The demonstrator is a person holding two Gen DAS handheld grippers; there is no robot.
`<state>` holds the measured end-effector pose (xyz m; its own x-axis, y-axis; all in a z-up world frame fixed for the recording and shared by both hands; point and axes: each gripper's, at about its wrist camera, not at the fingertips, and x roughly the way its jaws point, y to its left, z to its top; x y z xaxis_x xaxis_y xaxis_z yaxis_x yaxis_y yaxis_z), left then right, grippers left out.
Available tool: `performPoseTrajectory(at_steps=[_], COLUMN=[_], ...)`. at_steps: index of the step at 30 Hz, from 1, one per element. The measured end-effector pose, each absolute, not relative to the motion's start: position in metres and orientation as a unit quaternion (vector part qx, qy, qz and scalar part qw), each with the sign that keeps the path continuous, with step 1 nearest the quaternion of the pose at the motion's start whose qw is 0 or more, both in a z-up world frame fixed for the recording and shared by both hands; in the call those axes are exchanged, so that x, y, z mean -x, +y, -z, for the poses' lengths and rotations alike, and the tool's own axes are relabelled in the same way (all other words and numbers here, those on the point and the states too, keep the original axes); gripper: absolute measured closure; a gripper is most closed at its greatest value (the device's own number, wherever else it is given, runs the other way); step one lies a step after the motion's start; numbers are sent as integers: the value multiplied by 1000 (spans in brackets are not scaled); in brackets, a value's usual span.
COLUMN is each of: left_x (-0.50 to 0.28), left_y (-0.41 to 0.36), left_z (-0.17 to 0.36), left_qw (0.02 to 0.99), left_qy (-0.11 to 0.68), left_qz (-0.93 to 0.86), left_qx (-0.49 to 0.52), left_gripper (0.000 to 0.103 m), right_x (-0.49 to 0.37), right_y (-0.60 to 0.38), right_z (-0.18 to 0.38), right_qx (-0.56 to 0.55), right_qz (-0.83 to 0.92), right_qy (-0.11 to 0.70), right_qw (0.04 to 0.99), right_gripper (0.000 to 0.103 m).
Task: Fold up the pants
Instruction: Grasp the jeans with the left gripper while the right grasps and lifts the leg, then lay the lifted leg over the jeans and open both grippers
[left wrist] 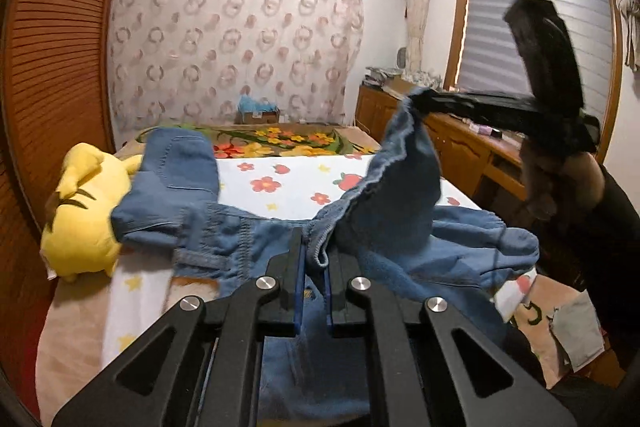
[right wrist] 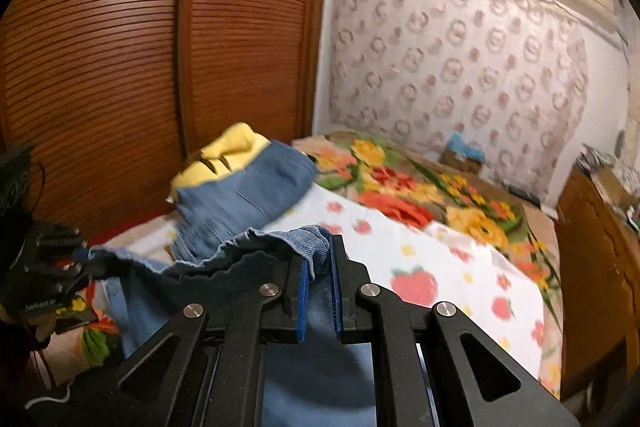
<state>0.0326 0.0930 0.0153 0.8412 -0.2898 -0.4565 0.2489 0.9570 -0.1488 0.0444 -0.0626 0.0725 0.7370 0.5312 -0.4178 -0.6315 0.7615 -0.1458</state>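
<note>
Your left gripper (left wrist: 314, 259) and right gripper (right wrist: 320, 267) both pinch the pants (left wrist: 256, 239) waistband; legs probably trail away leftward.

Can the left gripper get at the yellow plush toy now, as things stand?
Probably not. The left gripper is shut on the waistband of the jeans, so its jaws are taken. Also one jeans leg lies over the yellow plush toy on the bed, covering the near side.

The pants (left wrist: 248, 247) lie across the near part of the bed (left wrist: 280, 187), a plush toy (left wrist: 80, 211) at their left, cabinets (left wrist: 460, 143) right.
</note>
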Motion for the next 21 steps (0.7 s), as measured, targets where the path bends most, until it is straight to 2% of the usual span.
performPoseTrajectory(at_steps=[7,21], left_x=[-10,-7], left_y=[121,143], left_z=[-2,59], left_qw=[959,941], left_qy=[254,315], left_qz=[111,86], left_qx=[54,85], left_gripper=[95,95], right_x=[-54,-124], right_y=[-38,21], right_z=[-70,-54], right_qx=[164,200], right_qz=[-359,-386], right_qy=[170,236], right_qw=[903,869], right_gripper=[94,93])
